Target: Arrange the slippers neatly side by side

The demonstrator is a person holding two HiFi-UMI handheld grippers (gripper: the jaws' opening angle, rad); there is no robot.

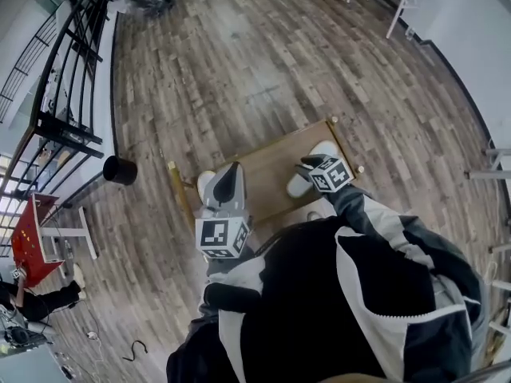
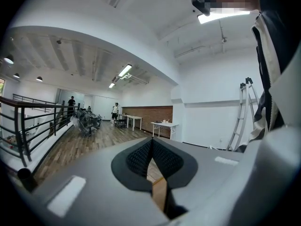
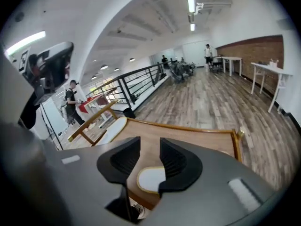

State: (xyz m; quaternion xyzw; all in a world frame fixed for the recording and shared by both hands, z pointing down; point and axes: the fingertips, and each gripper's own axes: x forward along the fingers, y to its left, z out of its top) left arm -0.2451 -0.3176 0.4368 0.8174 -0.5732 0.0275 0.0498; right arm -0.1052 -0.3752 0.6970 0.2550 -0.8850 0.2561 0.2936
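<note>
**Over the counter: one slipper at each end, right jaws apart above one of them**

On the wooden counter (image 1: pixel 267 170), which has a raised golden rim and stands on a plank floor (image 1: pixel 239 62), two white slippers lie well apart. The left slipper (image 1: pixel 206 183) sits at the counter's left end, partly under the left hand-held gripper (image 1: pixel 231 171). The right slipper (image 1: pixel 300 185) lies near the counter's right end, angled across the top.

Above that right end, the right hand-held gripper (image 1: pixel 308 164) points down at the counter. In the right gripper view its jaws stand partly apart (image 3: pixel 149 157). The rounded, yellow-edged end of the right slipper (image 3: pixel 149 179) shows in the gap below them, and the pads do not press on it, so this gripper holds nothing. The left slipper (image 3: pixel 113 128) shows in the same view at the far-left end of the counter (image 3: pixel 197 135).

Over the counter's left end, the left hand-held gripper (image 2: pixel 151 150) points roughly level, out across the room. Its jaws are fully together with nothing between them.

Beyond the counter's left end, a black bin (image 1: pixel 120 170) stands beside a dark railing (image 1: pixel 68 78).
</note>
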